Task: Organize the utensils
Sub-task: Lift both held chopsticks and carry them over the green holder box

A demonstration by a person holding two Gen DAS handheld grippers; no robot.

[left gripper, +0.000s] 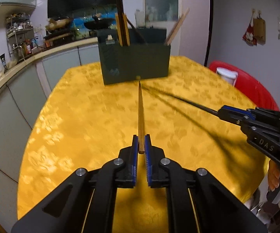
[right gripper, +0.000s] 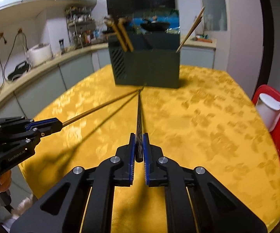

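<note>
My left gripper (left gripper: 141,138) is shut on a wooden chopstick (left gripper: 140,112) that points forward over the yellow table (left gripper: 77,116) toward a dark green utensil holder (left gripper: 134,62). My right gripper (right gripper: 139,136) is shut on a black chopstick (right gripper: 139,116) that points at the same holder (right gripper: 147,68). The two tips nearly meet just before the holder's base. The holder has several wooden chopsticks (left gripper: 122,29) standing at its left end and a pair (left gripper: 176,27) leaning at its right end. The right gripper shows at the right in the left wrist view (left gripper: 220,112), the left gripper at the left in the right wrist view (right gripper: 59,125).
A red chair (left gripper: 250,85) with a white cup (left gripper: 226,75) on it stands by the table's right side. A kitchen counter (left gripper: 23,62) with cabinets, racks and pans runs along the left and back. A white rice cooker (right gripper: 38,54) sits on the counter.
</note>
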